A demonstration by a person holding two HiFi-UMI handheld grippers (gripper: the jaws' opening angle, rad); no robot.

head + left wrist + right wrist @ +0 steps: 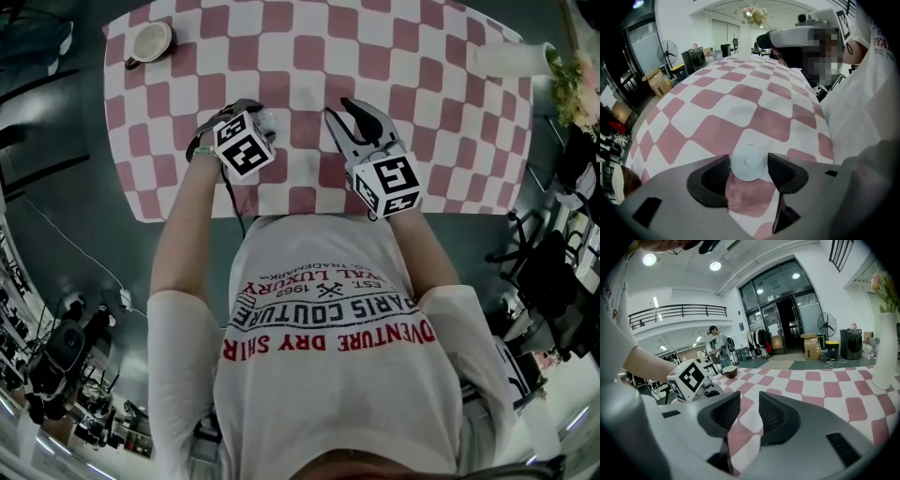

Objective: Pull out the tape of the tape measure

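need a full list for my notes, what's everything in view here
cloth: one, pink and white checks, spread flat
tape measure: one, white, round, on the cloth, near edge
cup: one, white inside, cloth's far left corner
vase: one, white, with pink flowers, far right corner
fan: one, black, standing off beyond the cloth
left gripper: one, grey, jaws open around the tape measure, not clamping
right gripper: one, grey, jaws open, empty, over the cloth
person: one, white printed t-shirt, at the near edge
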